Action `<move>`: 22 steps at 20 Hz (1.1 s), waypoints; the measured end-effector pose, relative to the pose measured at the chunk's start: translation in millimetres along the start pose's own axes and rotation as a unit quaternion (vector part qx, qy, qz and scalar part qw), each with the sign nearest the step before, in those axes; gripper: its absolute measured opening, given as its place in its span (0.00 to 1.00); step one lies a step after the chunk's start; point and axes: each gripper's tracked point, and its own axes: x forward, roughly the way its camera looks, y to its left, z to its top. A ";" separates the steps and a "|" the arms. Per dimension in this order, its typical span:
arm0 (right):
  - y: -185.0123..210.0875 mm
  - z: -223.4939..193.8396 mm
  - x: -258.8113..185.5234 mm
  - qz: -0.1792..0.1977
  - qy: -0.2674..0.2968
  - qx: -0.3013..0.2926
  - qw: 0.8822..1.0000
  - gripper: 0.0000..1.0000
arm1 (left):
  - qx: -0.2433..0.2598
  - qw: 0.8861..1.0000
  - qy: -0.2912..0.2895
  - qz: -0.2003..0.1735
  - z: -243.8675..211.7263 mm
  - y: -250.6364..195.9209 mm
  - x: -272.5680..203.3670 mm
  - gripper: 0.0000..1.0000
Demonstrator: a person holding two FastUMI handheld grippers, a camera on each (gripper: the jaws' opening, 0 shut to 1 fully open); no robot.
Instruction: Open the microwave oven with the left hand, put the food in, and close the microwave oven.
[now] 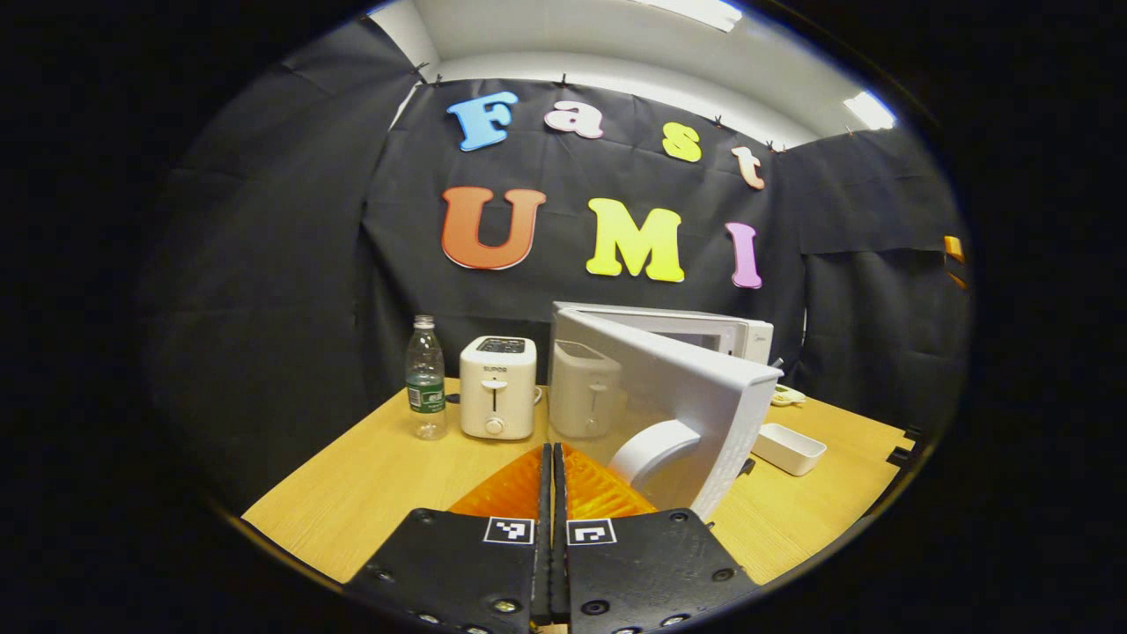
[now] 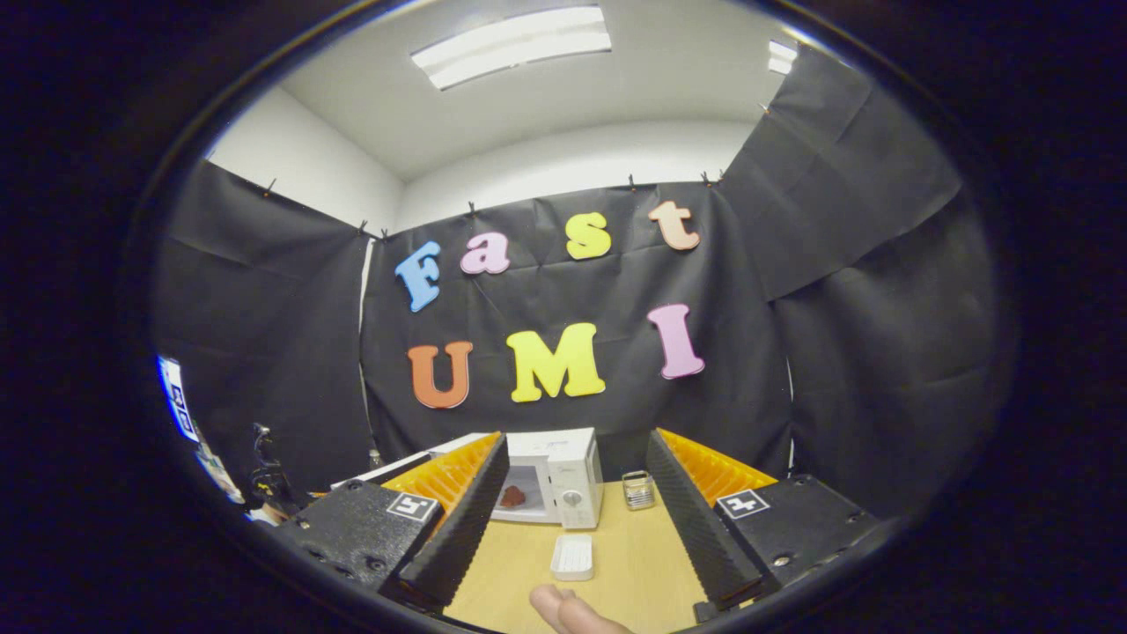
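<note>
Tabletop (image 1: 370,484): left tongs (image 1: 552,475) closed, empty.

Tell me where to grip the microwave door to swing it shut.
Take the curved handle on the microwave door, near its free edge. The door stands ajar, handle facing the left gripper, which is closed; likely open it and come straight in from the front, then push toward the microwave.

microwave (image 1: 704,339) cavity hidden behind door (image 1: 678,396)
</note>
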 end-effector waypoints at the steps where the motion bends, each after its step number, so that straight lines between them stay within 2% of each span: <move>1: 1.5 -1.1 -1.6 0.004 0.003 -0.001 1.000 1.00 | 0.006 1.000 0.006 -0.008 -3.5 -9.7 2.8 0.00; 2: 1.9 -2.2 -4.6 0.008 0.005 0.001 1.000 1.00 | 0.008 1.000 0.010 -0.023 -7.8 -23.8 5.9 0.00; 3: 1.8 -1.9 -5.9 0.009 0.005 0.001 1.000 1.00 | 0.013 0.999 0.010 -0.029 -9.5 -34.5 8.0 0.11; 4: -1.8 -0.8 -7.5 0.007 0.005 0.000 1.000 1.00 | 0.017 0.999 0.010 -0.038 -9.3 -41.8 10.0 0.00; 13: -28.5 2.9 -15.5 -0.016 -0.003 -0.002 1.000 1.00 | 0.027 0.995 0.017 -0.100 -8.4 -121.7 45.1 0.00; 17: -36.1 0.9 -15.4 -0.014 0.004 0.010 1.000 1.00 | 0.036 0.991 0.016 -0.127 -4.8 -158.2 72.2 0.00; 18: -40.4 1.7 -15.7 -0.013 0.002 0.013 1.000 0.89 | 0.039 0.990 0.014 -0.135 -2.1 -167.1 79.8 0.00; 19: -45.6 4.6 -14.4 -0.016 -0.001 0.014 1.000 1.00 | 0.042 0.989 0.015 -0.140 -0.7 -175.5 88.2 0.00; 22: -63.9 7.8 -8.5 -0.037 -0.013 0.005 0.999 1.00 | 0.046 0.987 0.013 -0.152 3.1 -198.0 114.3 0.00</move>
